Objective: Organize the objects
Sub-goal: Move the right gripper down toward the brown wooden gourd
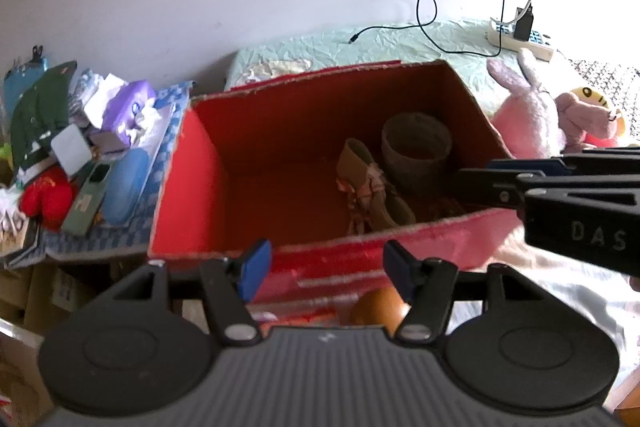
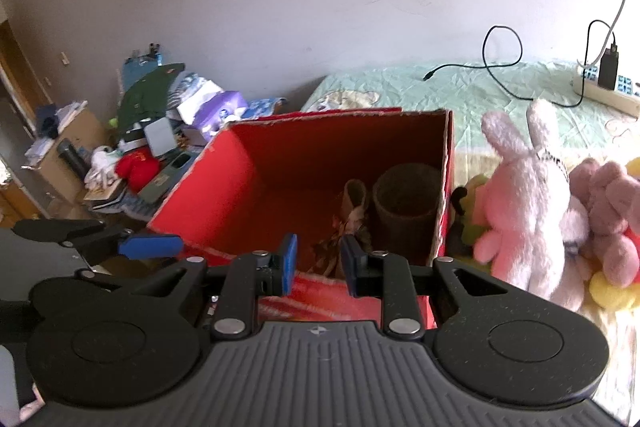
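An open red cardboard box stands on the bed. It holds a grey-brown cup and a small tan doll-like item. My left gripper hovers just before the box's near wall, open, with nothing between its blue pads. My right gripper hangs over the same near wall, its pads a narrow gap apart with nothing between them. In the left wrist view the right gripper reaches in over the box's right corner. A pink plush rabbit and other plush toys lie right of the box.
A cluttered pile of packets, a phone and a red cloth lies left of the box. A power strip and a black cable rest on the green sheet behind. An orange round thing sits below the left gripper.
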Tool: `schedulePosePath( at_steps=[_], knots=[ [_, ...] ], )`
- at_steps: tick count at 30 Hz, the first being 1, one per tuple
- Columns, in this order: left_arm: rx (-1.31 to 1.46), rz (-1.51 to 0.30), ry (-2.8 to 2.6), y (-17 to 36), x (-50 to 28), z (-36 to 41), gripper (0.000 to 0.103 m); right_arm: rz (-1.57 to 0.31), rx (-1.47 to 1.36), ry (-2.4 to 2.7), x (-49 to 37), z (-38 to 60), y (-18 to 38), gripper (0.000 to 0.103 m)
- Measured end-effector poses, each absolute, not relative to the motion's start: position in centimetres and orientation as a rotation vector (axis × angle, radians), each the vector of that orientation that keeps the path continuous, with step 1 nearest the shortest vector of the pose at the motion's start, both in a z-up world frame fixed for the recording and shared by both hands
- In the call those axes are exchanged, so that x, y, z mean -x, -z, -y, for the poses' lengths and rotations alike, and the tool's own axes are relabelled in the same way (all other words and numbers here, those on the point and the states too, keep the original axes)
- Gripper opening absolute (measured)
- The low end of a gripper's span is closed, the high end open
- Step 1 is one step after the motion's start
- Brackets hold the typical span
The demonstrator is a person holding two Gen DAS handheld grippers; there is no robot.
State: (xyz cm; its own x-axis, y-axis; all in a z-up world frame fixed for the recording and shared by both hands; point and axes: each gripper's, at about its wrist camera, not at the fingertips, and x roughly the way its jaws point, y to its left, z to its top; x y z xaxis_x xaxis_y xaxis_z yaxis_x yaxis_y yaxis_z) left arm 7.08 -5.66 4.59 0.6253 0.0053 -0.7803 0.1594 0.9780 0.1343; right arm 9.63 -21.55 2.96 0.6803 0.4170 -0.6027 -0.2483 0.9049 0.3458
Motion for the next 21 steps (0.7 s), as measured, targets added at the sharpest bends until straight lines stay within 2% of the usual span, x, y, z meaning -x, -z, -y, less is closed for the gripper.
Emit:
schedulePosePath(
  at_steps=[7,21],
  knots=[
    [-0.179,-0.908,0.111,-2.9,-4.1,6.4,0.065,-0.797,-0.278,-0.442,-8.4,22.1,-1.2,0.026],
    [-0.043,-0.993,0.275,2.3,-1.9,5.7,0.057,-1.017,-0.415,-0.53,-8.1,21.5,4.8,0.026]
  ],
)
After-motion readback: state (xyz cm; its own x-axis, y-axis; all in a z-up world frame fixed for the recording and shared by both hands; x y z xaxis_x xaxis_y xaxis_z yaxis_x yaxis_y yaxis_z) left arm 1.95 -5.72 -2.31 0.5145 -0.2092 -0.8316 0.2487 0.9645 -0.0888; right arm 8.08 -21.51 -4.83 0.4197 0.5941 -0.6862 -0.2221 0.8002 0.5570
